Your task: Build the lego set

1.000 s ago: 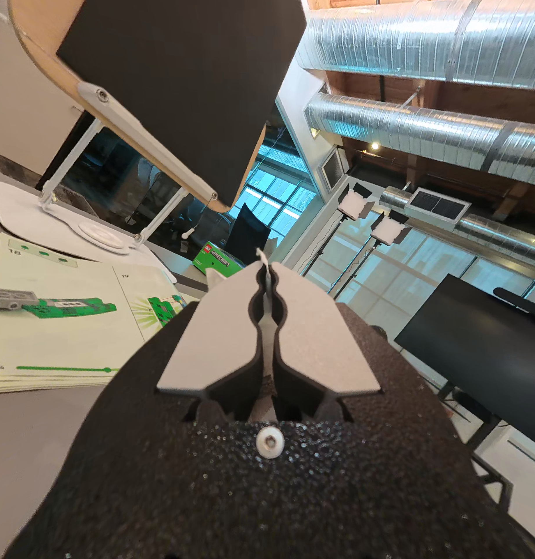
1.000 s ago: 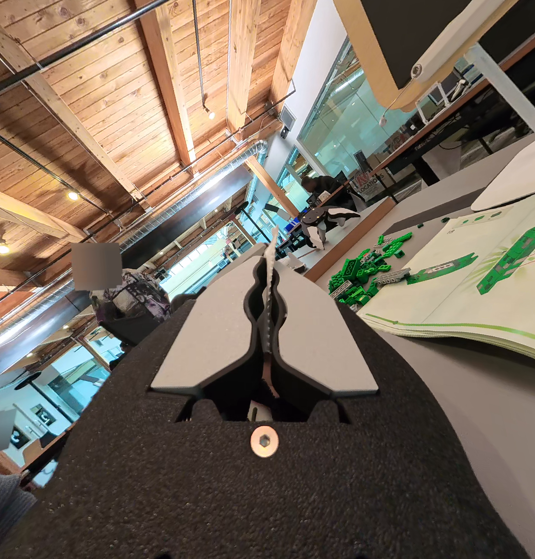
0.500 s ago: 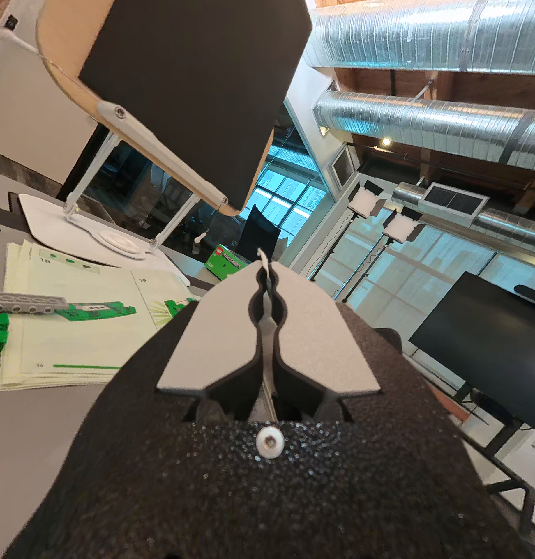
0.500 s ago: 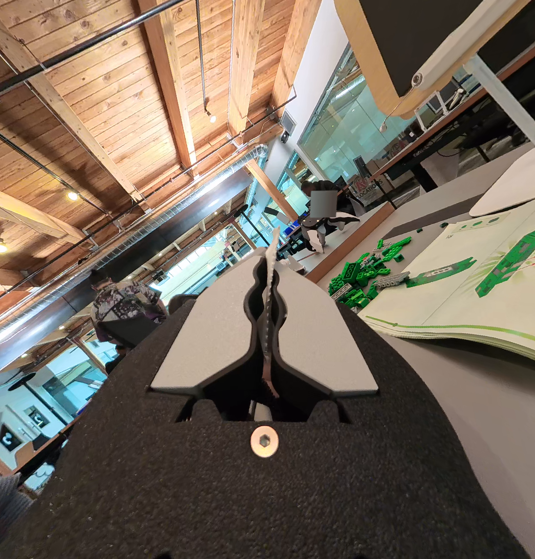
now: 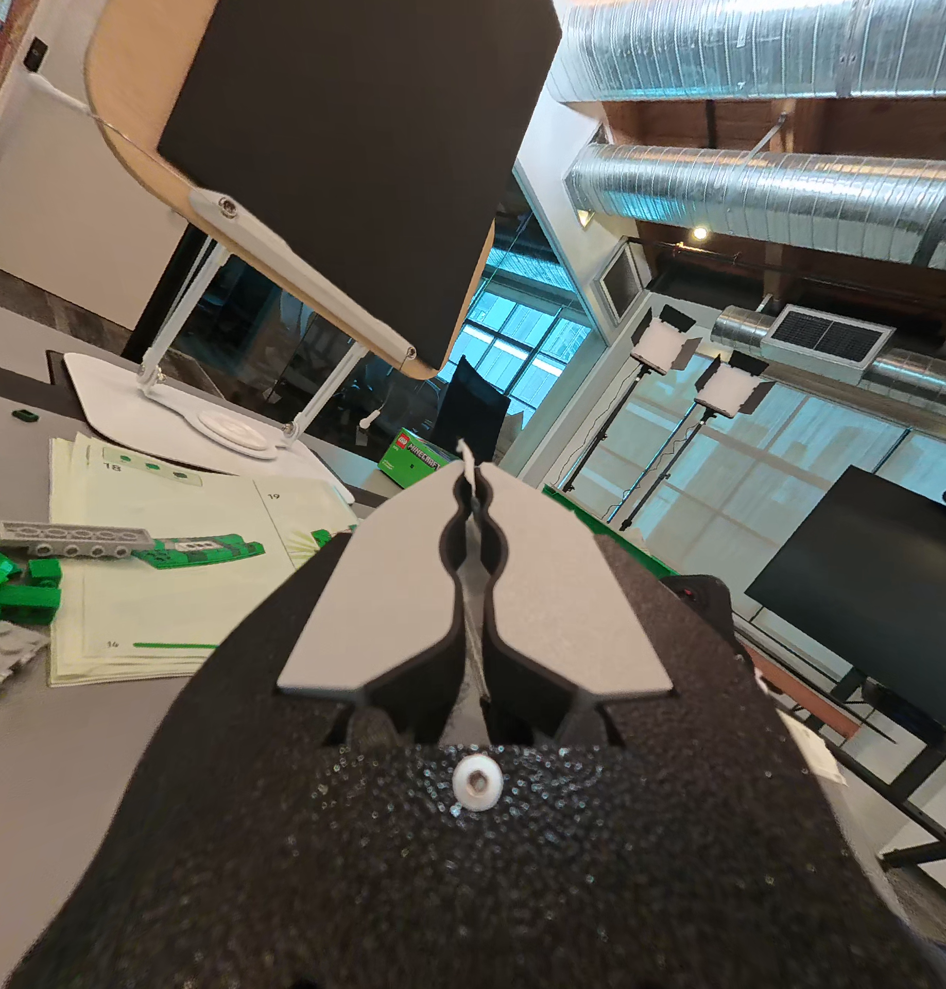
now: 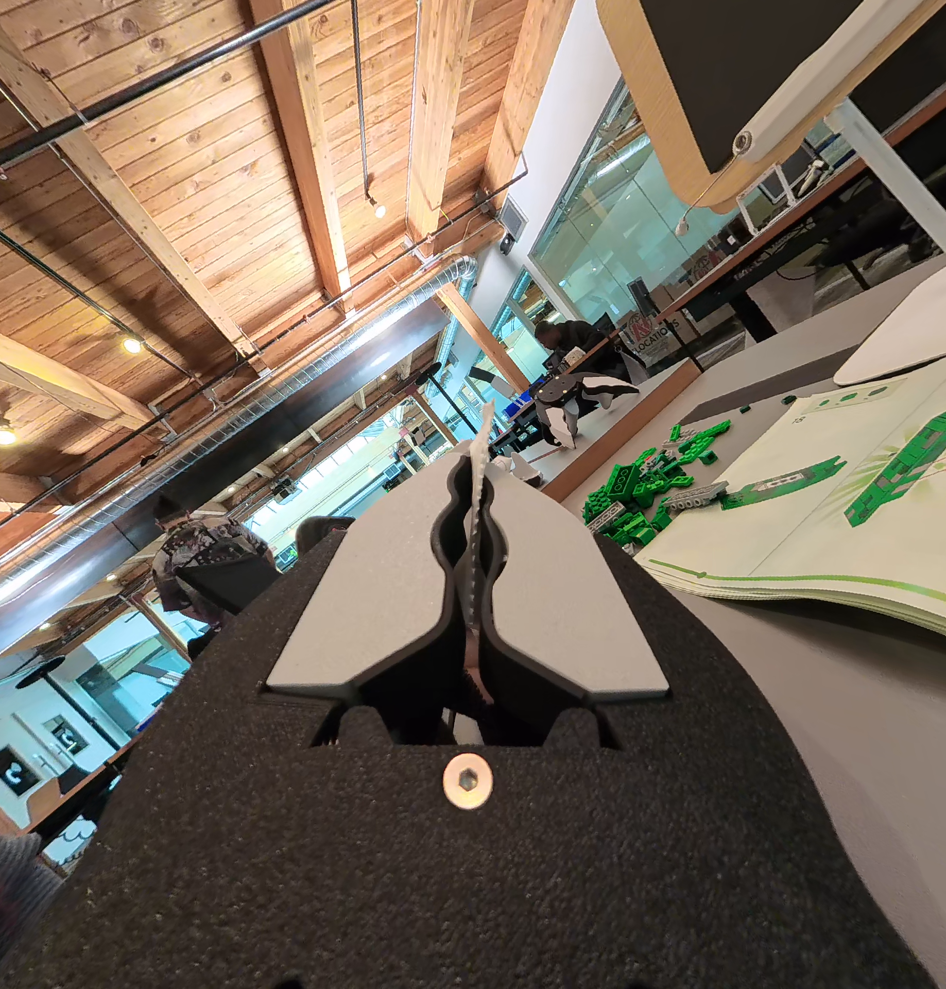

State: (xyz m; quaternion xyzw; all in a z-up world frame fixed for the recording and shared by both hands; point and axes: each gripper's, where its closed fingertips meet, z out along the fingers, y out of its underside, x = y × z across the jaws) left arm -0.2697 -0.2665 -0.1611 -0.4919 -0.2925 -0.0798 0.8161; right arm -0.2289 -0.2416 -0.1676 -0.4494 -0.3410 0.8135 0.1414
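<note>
Left wrist view: green bricks (image 5: 10,588) beside open booklet (image 5: 192,535).

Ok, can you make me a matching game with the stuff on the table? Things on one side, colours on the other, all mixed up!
Things:
1. long studded brick resting on the booklet's edge
2. loose brick pile
3. instruction booklet
4. flat stand base behind the booklet

Colours:
A. white
B. pale yellow-green
C. grey
D. bright green

Pairs: 1-C, 2-D, 3-B, 4-A
</note>
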